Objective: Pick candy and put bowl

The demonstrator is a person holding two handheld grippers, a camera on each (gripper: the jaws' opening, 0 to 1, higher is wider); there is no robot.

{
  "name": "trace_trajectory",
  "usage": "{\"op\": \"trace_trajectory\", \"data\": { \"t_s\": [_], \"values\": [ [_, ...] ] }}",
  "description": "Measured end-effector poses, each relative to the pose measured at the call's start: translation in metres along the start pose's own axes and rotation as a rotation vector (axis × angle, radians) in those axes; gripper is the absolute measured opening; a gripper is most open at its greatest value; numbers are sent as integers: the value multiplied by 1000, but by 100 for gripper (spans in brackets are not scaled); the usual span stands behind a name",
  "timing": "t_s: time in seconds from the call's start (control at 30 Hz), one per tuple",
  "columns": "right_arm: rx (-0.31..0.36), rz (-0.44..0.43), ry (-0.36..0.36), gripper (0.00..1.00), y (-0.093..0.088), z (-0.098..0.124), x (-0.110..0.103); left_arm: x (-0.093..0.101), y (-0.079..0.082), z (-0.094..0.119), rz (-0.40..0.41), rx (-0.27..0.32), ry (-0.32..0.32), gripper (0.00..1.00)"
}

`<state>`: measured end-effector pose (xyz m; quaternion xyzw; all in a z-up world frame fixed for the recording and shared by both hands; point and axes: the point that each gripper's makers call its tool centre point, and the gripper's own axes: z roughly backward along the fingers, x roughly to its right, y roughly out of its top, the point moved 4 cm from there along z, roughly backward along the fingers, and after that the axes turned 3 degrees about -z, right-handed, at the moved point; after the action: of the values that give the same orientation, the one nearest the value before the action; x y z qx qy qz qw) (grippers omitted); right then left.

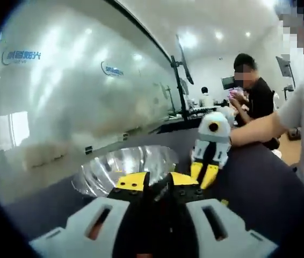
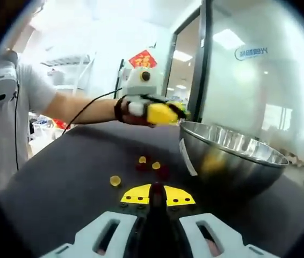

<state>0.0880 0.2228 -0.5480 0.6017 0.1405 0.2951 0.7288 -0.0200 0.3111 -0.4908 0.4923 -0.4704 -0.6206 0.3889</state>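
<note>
Left hand-held gripper over bowl rim, candies on table

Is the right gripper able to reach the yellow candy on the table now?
Probably yes. The yellow candy lies on bare dark table just ahead-left of the right gripper, with nothing between them. The bowl stands off to the right.

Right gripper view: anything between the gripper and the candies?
No. Bare dark table separates the right gripper from the candies; the bowl sits off to the side.
</note>
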Motion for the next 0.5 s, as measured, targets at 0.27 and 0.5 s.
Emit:
{"op": "trace_trajectory", "data": {
  "t_s": [0.27,0.5],
  "values": [
    [101,-32,32,3,24,13,-1,34,-37,17,12,-72,-98,9],
    [202,-41,-57,3,57,28,26,43,-48,15,8,-112,-155,9]
  ]
}}
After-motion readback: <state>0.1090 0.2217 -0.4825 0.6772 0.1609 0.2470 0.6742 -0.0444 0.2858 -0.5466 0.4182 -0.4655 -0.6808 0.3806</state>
